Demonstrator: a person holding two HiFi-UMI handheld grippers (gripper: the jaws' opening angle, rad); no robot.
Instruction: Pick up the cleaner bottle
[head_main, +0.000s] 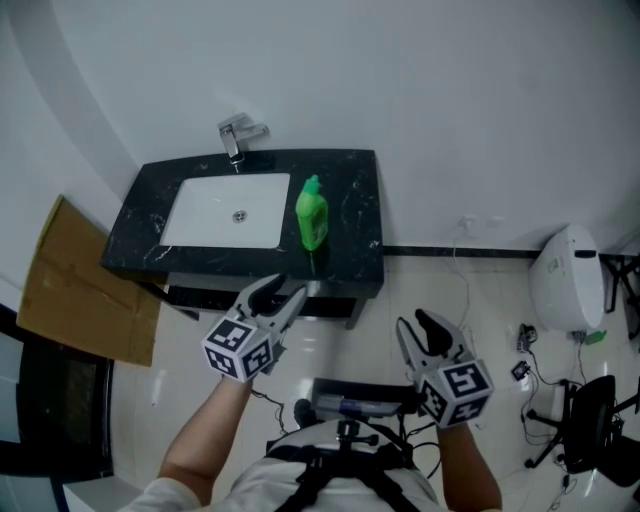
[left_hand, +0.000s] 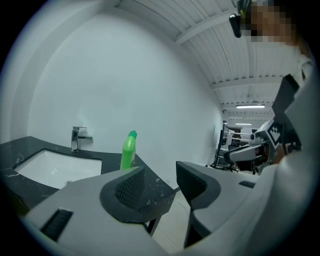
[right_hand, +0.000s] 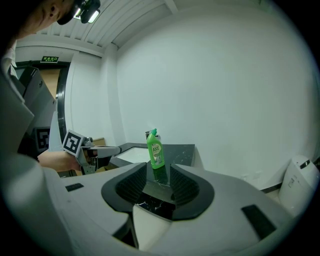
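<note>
The green cleaner bottle (head_main: 312, 212) stands upright on the black marble counter (head_main: 352, 255), just right of the white sink (head_main: 215, 215). My left gripper (head_main: 283, 292) hovers in front of the counter's near edge, below and slightly left of the bottle, jaws open and empty. In the left gripper view the bottle (left_hand: 128, 152) shows beyond the left jaw of that gripper (left_hand: 160, 182). My right gripper (head_main: 415, 325) is lower right, off the counter, open with nothing held. The right gripper view has the bottle (right_hand: 155, 150) lined up far off between the jaws of that gripper (right_hand: 158, 182).
A chrome faucet (head_main: 235, 135) stands behind the sink against the white wall. Flat cardboard (head_main: 80, 285) leans left of the counter. A white rounded appliance (head_main: 567, 278), cables and a black chair (head_main: 590, 425) are on the floor at right.
</note>
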